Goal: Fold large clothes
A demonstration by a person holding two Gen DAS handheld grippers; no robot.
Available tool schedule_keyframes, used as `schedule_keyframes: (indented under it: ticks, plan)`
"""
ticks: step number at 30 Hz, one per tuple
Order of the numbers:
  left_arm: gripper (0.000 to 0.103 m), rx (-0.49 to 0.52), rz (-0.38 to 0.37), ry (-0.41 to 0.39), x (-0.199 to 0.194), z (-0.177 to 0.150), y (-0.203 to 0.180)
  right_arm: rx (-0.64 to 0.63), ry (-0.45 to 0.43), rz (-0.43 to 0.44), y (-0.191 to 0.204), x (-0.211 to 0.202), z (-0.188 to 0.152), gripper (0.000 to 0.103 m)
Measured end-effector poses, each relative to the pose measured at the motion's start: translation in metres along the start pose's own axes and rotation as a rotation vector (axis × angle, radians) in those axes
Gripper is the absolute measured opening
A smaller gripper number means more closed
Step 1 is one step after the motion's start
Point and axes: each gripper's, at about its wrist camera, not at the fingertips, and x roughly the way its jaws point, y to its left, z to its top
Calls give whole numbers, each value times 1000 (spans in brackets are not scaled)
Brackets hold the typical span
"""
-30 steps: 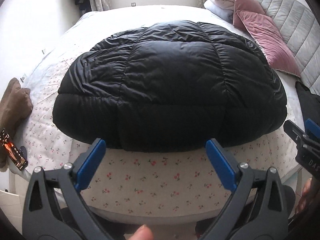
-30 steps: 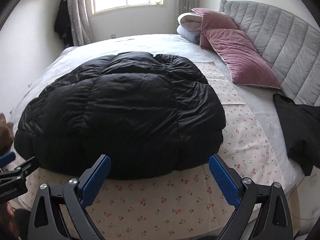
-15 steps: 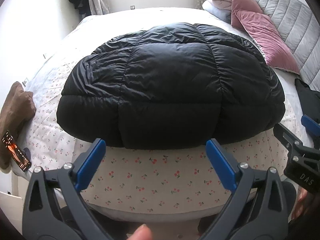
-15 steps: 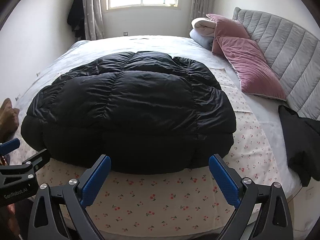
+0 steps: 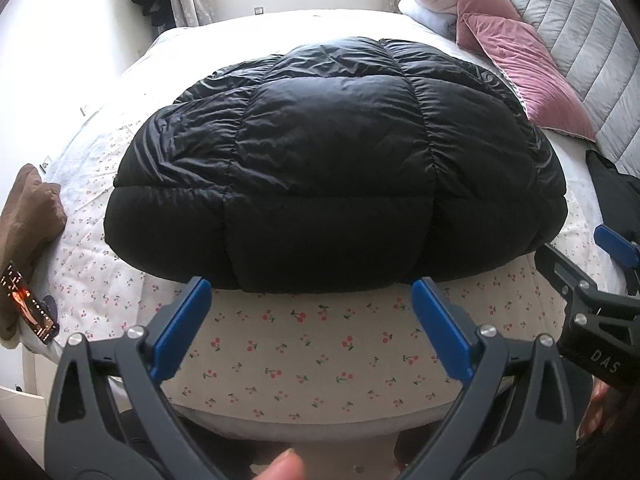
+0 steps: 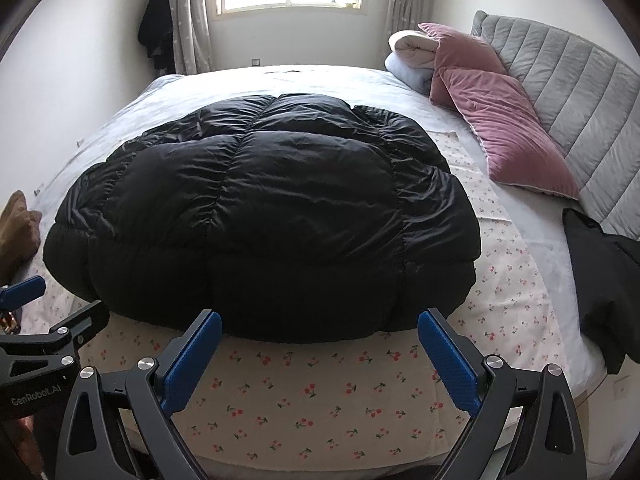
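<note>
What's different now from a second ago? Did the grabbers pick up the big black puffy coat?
No. Both grippers only tipped upward: in the right wrist view the window came fully into sight, and the black puffy coat slid lower in the picture. The left gripper and right gripper stayed open and empty, short of the coat's near edge. The coat, the pink pillows and the bed kept their places.

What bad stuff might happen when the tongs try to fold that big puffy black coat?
The black puffy coat looks thick and slick, so the open left tongs and right tongs might pinch only the top layer, or the fabric could slip out. Its near edge lies close to the edge of the bed, so a tug toward the person might drag it off. The puffiness may also make a fold spring back open.
</note>
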Motion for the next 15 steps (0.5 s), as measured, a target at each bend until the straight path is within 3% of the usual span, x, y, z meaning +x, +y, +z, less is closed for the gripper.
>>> schedule_keyframes:
  ticks: [15]
  plan:
    - [100, 8, -20, 14, 0, -3, -4, 1, 6, 4, 0, 0, -1, 99]
